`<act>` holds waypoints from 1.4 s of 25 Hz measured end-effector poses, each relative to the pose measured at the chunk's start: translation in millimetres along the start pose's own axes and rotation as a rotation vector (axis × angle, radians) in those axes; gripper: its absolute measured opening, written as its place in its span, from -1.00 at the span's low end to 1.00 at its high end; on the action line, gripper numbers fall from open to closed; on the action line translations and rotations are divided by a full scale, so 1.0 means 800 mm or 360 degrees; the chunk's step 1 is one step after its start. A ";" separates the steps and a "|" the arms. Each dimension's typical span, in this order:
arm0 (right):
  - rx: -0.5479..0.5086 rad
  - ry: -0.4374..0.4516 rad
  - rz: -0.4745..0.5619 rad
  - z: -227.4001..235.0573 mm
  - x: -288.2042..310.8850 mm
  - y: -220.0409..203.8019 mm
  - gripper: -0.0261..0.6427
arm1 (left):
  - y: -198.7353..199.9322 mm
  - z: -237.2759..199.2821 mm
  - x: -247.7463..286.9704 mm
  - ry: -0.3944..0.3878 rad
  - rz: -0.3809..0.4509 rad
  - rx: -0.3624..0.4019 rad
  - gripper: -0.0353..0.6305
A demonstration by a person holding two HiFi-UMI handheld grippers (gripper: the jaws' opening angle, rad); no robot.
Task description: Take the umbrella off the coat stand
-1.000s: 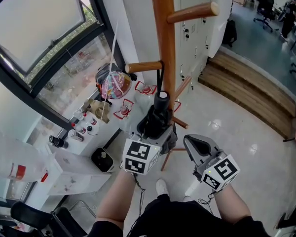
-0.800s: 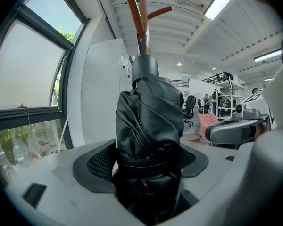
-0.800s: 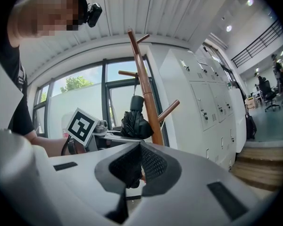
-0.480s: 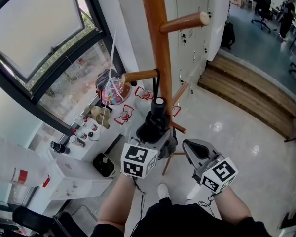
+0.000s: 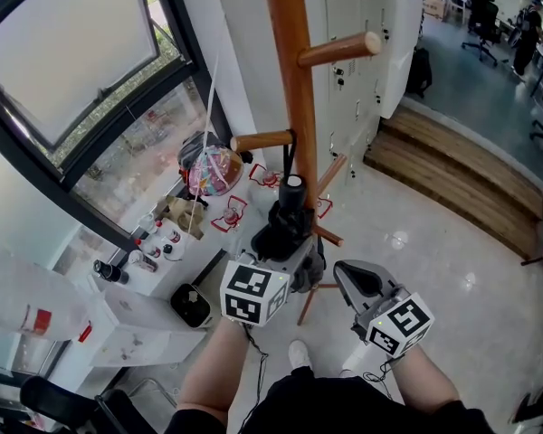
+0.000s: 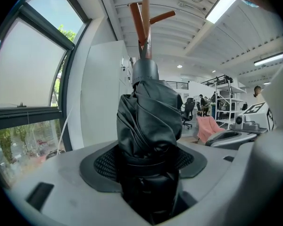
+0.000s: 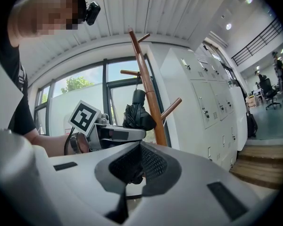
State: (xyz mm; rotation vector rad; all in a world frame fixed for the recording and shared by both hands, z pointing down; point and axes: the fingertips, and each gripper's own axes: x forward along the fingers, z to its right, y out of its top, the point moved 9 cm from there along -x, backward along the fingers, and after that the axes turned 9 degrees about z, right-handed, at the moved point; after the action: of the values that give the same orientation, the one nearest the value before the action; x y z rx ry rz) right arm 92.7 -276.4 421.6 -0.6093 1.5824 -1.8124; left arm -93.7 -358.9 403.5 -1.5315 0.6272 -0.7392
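Note:
A folded black umbrella [image 5: 286,217] hangs by its strap from a low peg [image 5: 262,140] of the wooden coat stand [image 5: 290,80]. My left gripper [image 5: 288,244] reaches around the umbrella's bundled canopy [image 6: 148,121], which fills the gap between the two pads. The jaws are closing on it, and a firm press does not show. The stand's pole [image 6: 144,20] rises behind it. My right gripper [image 5: 355,277] hovers to the right of the stand, shut and empty. In the right gripper view [image 7: 134,171] the umbrella [image 7: 137,114] and stand [image 7: 148,88] lie ahead on the left.
A low white cabinet [image 5: 140,310] with small bottles and a colourful bundle [image 5: 213,170] stands left of the stand under the window. White lockers [image 5: 366,70] rise behind it. A wooden step [image 5: 462,165] runs along the right. The person's shoe [image 5: 297,355] is on the glossy floor.
The head camera's aim has drifted a little. The left gripper stays around the umbrella, and the right gripper has kept its place.

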 end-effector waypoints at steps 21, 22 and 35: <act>-0.0017 0.0001 0.0041 -0.003 -0.007 0.011 -0.77 | 0.039 -0.003 -0.023 0.0043 0.0122 -0.0055 -0.02; -0.0020 0.0007 0.0044 -0.003 -0.007 0.012 -0.77 | 0.041 -0.002 -0.024 0.0051 0.0131 -0.0053 -0.02; -0.0035 0.0068 0.0065 -0.008 -0.011 0.018 -0.76 | 0.068 0.007 -0.053 0.0124 0.0270 -0.0040 -0.03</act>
State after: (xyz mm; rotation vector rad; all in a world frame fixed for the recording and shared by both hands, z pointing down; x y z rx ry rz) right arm 96.3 -266.4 406.8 -0.5475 1.6332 -1.7914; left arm -115.1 -327.7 345.3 -1.4573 0.8173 -0.6658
